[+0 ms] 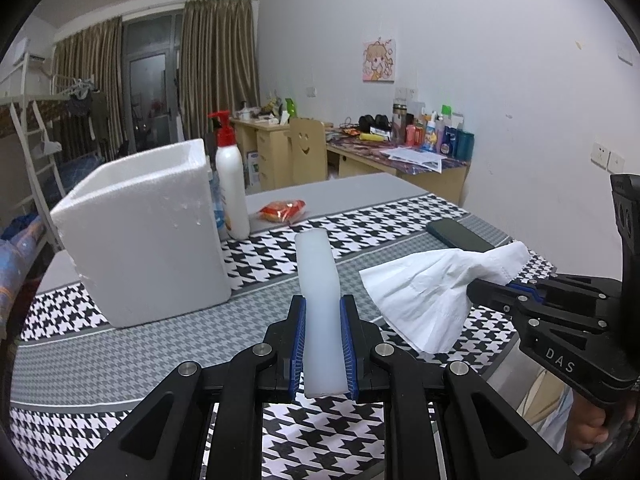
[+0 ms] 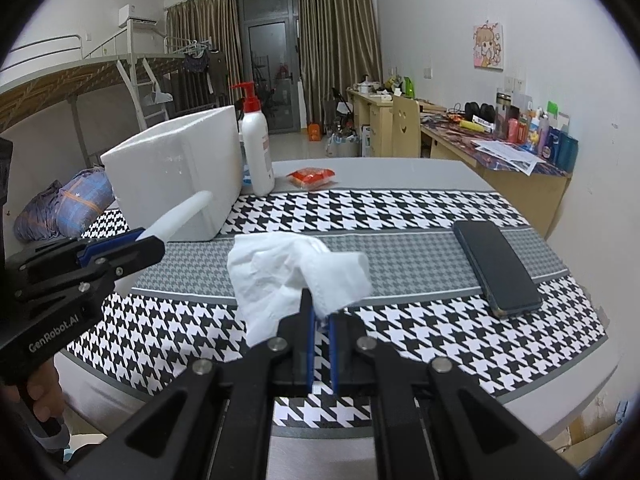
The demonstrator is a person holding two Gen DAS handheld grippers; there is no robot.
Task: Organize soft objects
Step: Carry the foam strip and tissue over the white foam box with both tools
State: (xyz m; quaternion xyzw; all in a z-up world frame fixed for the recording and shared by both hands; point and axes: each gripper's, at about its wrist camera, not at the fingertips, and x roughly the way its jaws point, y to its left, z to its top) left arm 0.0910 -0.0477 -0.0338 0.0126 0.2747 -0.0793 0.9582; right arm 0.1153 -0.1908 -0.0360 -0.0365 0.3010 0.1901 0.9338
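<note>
Above the desk [image 1: 120, 356], beside the foam box [image 1: 144, 236], both grippers tilt downward, side by side. The left gripper [image 1: 323, 344] clamps its fingers on a pale bar [image 1: 318, 280] that juts forward, off the cloth. The right gripper [image 2: 320, 320] pinches a tissue [image 2: 280, 276] with fingers nearly together; the tissue hangs crumpled above the desk. Hands show only at the frame edges, knuckles cut off. The tissue hides the right fingertips.

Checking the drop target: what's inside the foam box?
Only the foam box's open rim and a strip of white inner wall show. Its floor and any contents are hidden by its own walls in both views.
</note>
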